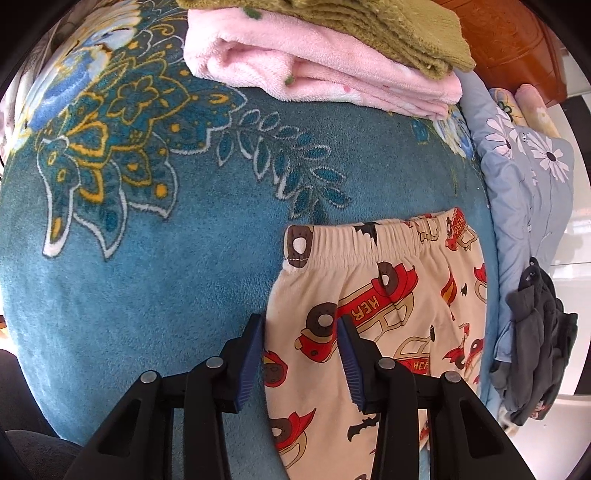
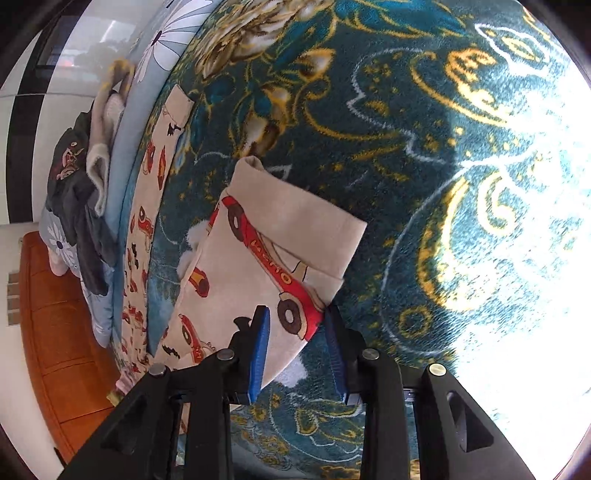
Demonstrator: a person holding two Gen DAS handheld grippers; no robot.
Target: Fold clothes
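Cream child's pants (image 1: 373, 295) printed with red fire trucks lie flat on a teal floral blanket (image 1: 147, 258), waistband toward the far side. My left gripper (image 1: 301, 325) is open, its blue pads straddling the pants' left edge just below the waistband. In the right wrist view a pant leg end (image 2: 273, 258) with its cuff lies between the open fingers of my right gripper (image 2: 297, 317). The other leg (image 2: 147, 221) stretches away along the blanket's left edge. Neither gripper is closed on the cloth.
A folded pink fleece (image 1: 314, 70) with an olive knit (image 1: 369, 26) on top sits at the blanket's far side. A blue daisy quilt (image 1: 524, 177) and a dark grey garment (image 1: 535, 339) hang at the right edge. A wooden headboard (image 2: 55, 332) is beyond.
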